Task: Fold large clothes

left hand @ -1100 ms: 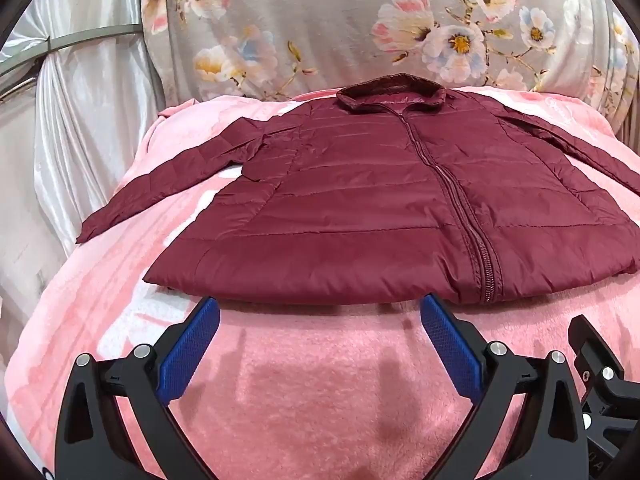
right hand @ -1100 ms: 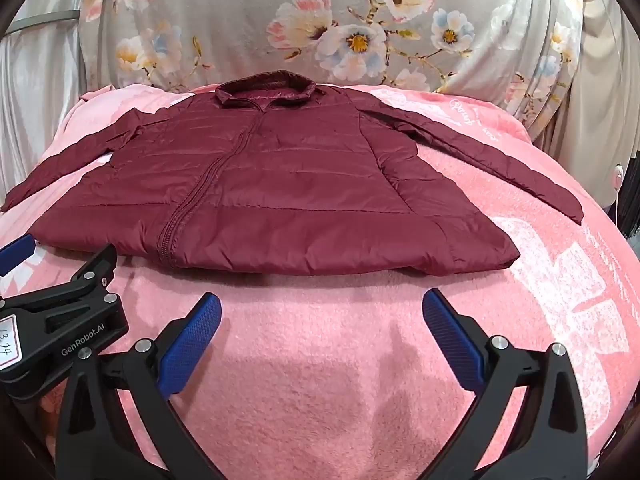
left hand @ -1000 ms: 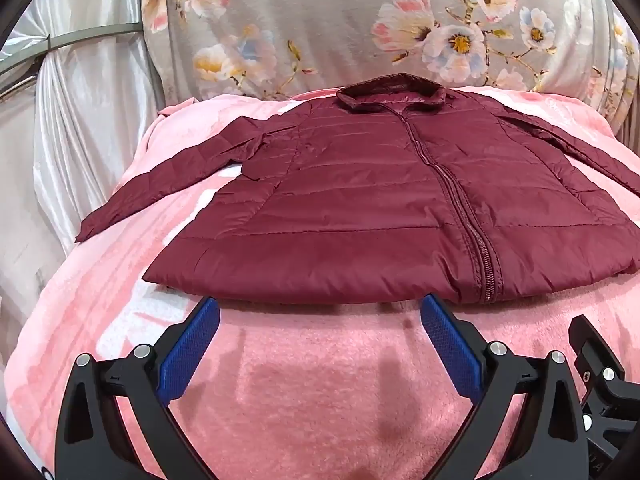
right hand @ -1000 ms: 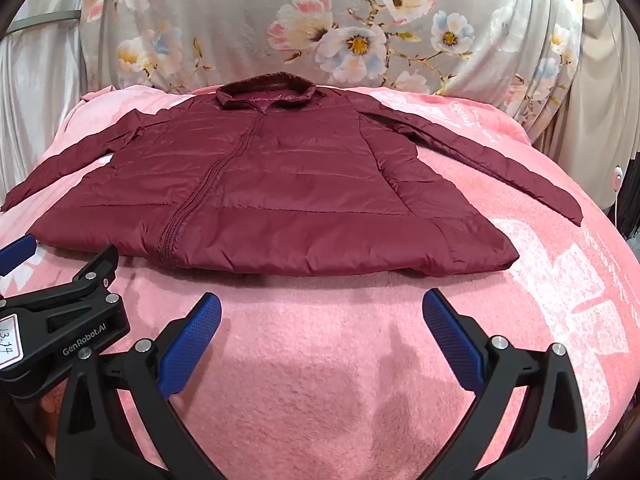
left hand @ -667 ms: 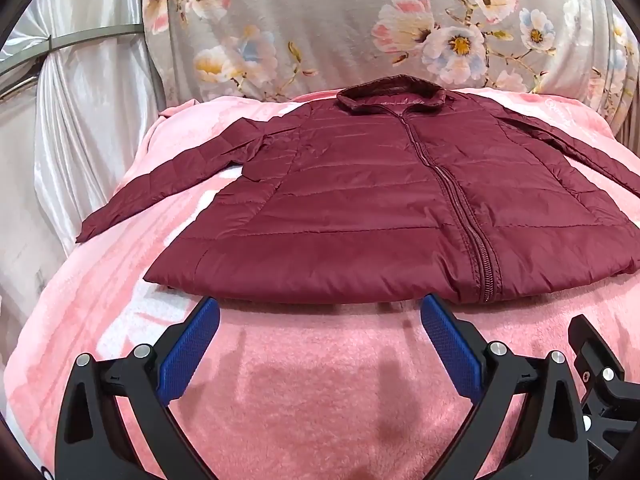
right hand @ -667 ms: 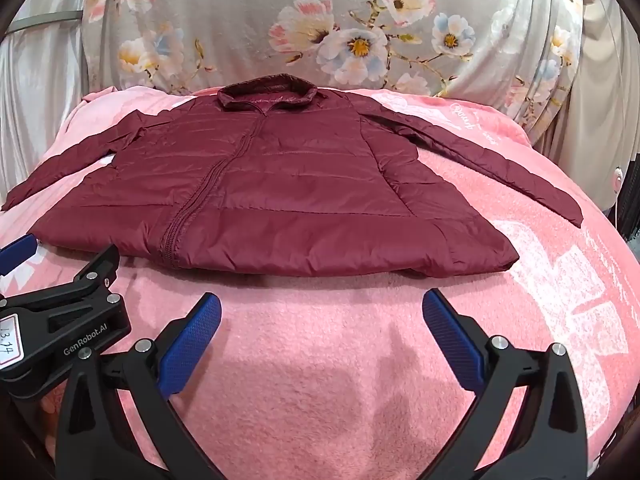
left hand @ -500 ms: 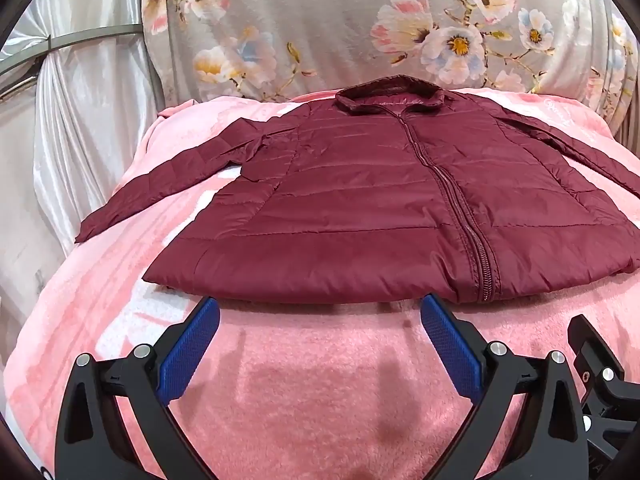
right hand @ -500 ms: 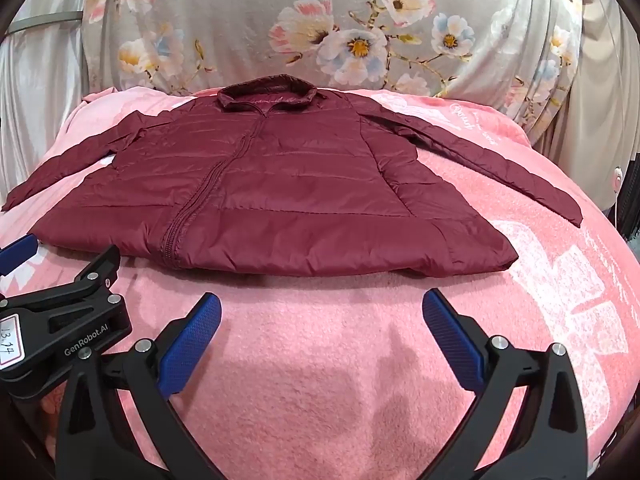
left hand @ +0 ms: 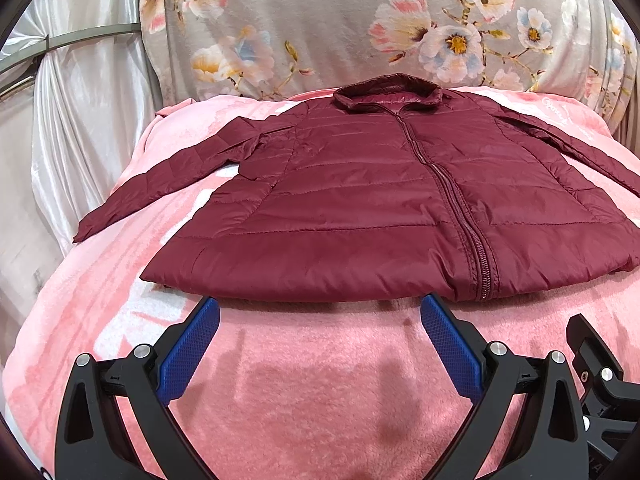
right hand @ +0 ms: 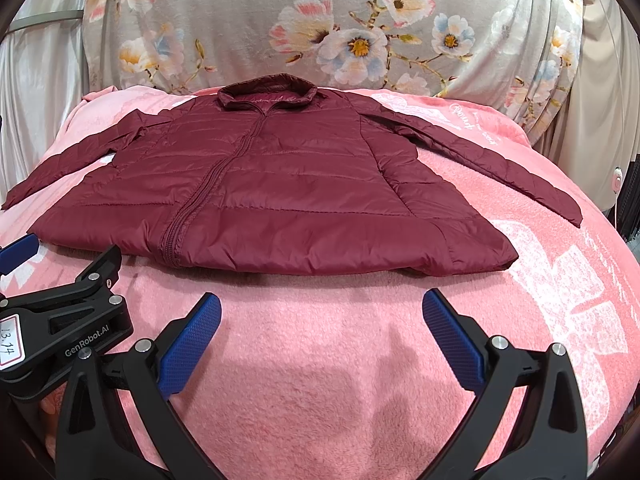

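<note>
One quilted maroon jacket (left hand: 360,200) lies flat on fuzzy pink blanket (left hand: 312,384).

Glossy quilted jacket (left hand: 360,200), fuzzy blanket (left hand: 320,380)

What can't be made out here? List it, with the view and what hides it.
- Jacket right cuff: left wrist view, cut off by the frame edge.
- Jacket underside: both views, pressed against the pink blanket.
- Label on the left tongs: right wrist view, cut off by the left edge.
- Right tongs handles: below the frame.
</note>
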